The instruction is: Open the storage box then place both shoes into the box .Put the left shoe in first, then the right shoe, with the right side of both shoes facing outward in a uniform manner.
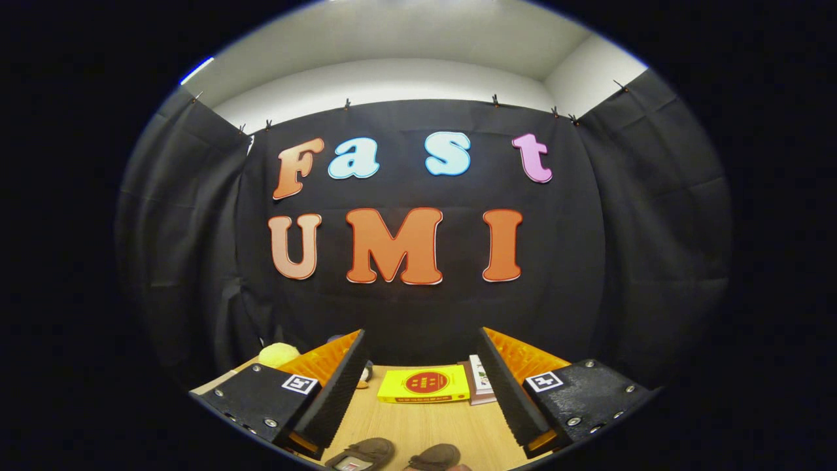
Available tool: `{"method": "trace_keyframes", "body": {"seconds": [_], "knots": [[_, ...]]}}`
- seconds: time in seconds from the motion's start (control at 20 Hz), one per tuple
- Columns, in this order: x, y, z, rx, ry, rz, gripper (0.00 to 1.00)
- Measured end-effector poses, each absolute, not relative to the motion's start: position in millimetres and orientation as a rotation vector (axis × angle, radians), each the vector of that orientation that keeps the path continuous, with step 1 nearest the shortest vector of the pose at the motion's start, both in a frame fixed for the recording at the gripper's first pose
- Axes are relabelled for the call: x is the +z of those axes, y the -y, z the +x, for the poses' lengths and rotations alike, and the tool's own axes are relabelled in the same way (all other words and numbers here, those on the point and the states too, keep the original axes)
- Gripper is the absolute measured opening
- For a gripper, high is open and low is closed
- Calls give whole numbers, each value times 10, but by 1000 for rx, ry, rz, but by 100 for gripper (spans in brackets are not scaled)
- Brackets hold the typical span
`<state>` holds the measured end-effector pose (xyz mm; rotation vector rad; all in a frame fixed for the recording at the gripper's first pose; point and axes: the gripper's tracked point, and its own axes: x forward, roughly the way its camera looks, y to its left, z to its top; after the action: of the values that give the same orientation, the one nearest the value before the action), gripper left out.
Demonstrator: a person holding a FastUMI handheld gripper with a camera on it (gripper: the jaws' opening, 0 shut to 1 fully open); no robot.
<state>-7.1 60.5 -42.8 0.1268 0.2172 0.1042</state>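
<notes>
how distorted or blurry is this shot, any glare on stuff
Gripper view: strong fisheye bending, so the wooden table edges curve; focus is sharp on the yellow box; the two brown shoes between the open gripper fingers are dim and cut off; lighting even, no harsh glare.

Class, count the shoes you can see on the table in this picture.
2: both shoes lie side by side on the wooden table, between the open claw's fingers, the left one and the right one, partly cut off.

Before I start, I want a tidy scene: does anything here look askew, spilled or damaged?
Nothing stands out. The two brown shoes sit side by side on the wooden table, between the open gripper's fingers. Beyond lie a yellow book, flat, and a yellow plush toy. No spill or damage shows.
</notes>
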Motion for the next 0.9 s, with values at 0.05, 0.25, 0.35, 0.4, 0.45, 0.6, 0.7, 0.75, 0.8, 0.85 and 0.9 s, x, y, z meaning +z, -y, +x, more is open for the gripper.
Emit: {"method": "trace_keyframes", "body": {"seconds": [0.05, 0.25, 0.35, 0.4, 0.45, 0.6, 0.7, 0.75, 0.8, 0.85, 0.9], "knots": [[-503, -689, -78, 130, -241, 149, 99], [-898, -1109, -176, 239, -386, 212, 99], [-1156, -1338, -276, 288, -477, 193, 99], [-1251, -1482, -330, 325, -510, 190, 99], [-1344, -1639, -378, 365, -543, 195, 98], [-1601, -2224, -606, 525, -654, 276, 97], [-1852, -2471, -759, 580, -748, 329, 96], [-1935, -2567, -816, 599, -795, 346, 96], [-2019, -2654, -865, 617, -832, 361, 95], [-2093, -2759, -915, 637, -862, 375, 95], [-2150, -2848, -958, 658, -888, 391, 95]]}}
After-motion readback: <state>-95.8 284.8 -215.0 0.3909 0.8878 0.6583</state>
